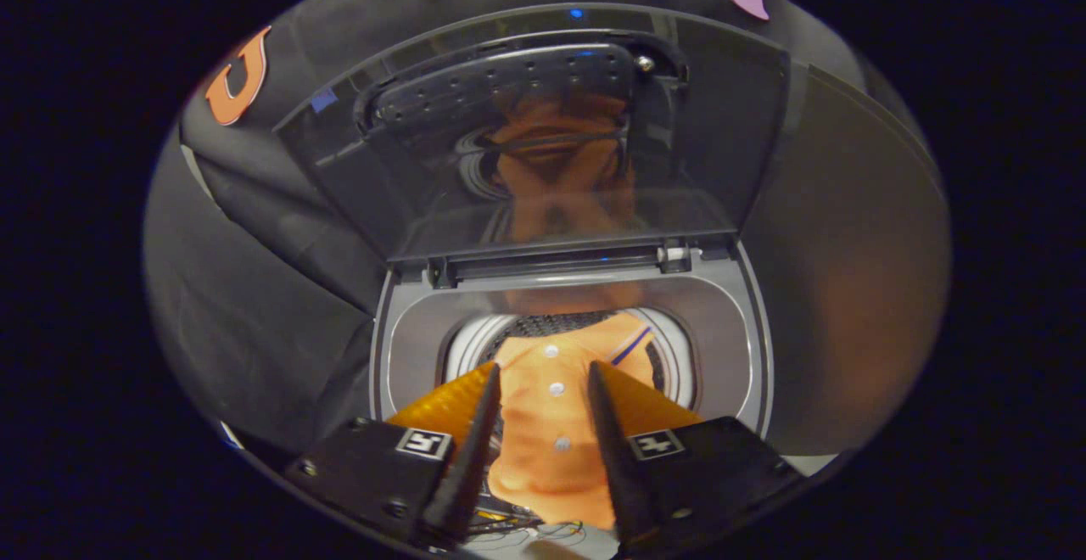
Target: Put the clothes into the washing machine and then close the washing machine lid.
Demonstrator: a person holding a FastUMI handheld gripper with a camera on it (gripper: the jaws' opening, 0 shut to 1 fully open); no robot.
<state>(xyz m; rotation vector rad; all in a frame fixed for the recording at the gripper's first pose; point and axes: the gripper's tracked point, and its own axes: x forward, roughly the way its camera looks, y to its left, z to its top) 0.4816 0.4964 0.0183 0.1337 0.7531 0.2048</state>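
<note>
In the view from the claw, the orange shirt point(551, 407) has a row of small white buttons down its front and a thin dark stripe near one side. It hangs between the two fingers, and its upper part lies over the round mouth of the drum point(670, 348). Its lower edge is crumpled and falls below the fingers. I cannot tell if the fingers press on the cloth or only stand beside it.

The washing machine point(407, 348) is grey, and its lid point(730, 136) stands open and upright behind the drum. The dark glass of the lid gives back an orange reflection of the shirt.

The claw point(541, 378) points forward and down, toward the mouth of the drum. Its fingers are moderately apart, with the shirt in the gap. The fingertips reach the near rim of the opening.
</note>
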